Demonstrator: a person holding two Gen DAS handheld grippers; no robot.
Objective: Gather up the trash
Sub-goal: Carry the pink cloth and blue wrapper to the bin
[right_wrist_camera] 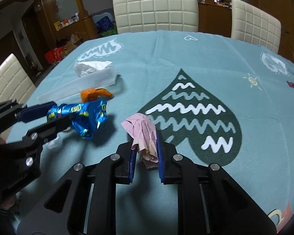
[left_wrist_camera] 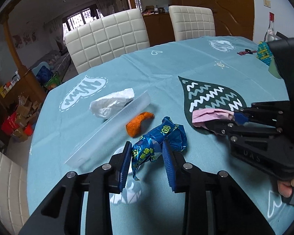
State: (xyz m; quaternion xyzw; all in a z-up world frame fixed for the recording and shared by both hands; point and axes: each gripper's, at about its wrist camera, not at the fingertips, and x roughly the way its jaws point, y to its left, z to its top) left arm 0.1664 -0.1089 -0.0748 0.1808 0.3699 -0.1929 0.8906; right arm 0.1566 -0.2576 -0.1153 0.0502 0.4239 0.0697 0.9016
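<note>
Both grippers pinching crumpled litter on the teal patterned tablecloth (left_wrist_camera: 147, 66)

The left gripper (left_wrist_camera: 147, 156) has its ribbed blue pads closed on a shiny, crinkled blue foil wrapper (left_wrist_camera: 160, 137); the right gripper (right_wrist_camera: 145, 150) is clamped on a soft, creased pink paper wad (right_wrist_camera: 141, 129). The slick foil is likely to slide free if lifted fast, and thin paper could tear. Beyond the fingertips lie an orange scrap (left_wrist_camera: 138, 124), a clear ridged plastic tray (left_wrist_camera: 111, 125) and white tissue (left_wrist_camera: 111, 102)

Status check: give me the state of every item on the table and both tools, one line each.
Left tool: closed on the blue foil wrapper.
Right tool: shut on the pink paper.
Orange scrap: loose on the cloth.
White tissue: crumpled, ungrasped.
Clear plastic strip: lying flat, ungrasped.
</note>
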